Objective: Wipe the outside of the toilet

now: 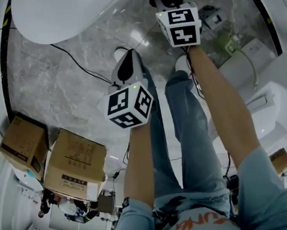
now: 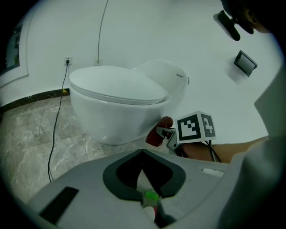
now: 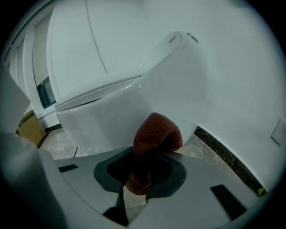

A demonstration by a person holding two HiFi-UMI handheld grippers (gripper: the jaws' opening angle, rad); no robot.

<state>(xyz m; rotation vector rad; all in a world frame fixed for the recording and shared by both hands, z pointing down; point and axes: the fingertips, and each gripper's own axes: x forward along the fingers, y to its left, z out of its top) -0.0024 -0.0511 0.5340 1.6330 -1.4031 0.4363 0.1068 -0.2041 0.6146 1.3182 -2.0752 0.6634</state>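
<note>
Left hand-held gripper (image 2: 143, 156) seemingly closed, right hand-held gripper (image 3: 147, 159) clamping cloth (image 3: 156, 134)

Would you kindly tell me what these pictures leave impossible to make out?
Whether the cloth touches the toilet: right gripper view, the cloth itself covers that spot.
Most of the toilet: head view, cut off by the top edge.
Print on the cardboard boxes: head view, too small.

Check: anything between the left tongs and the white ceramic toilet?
Left gripper view: only bare grey marble floor between the left tongs and the white ceramic toilet. The rust-red cloth sits rightward, beside the bowl.
</note>
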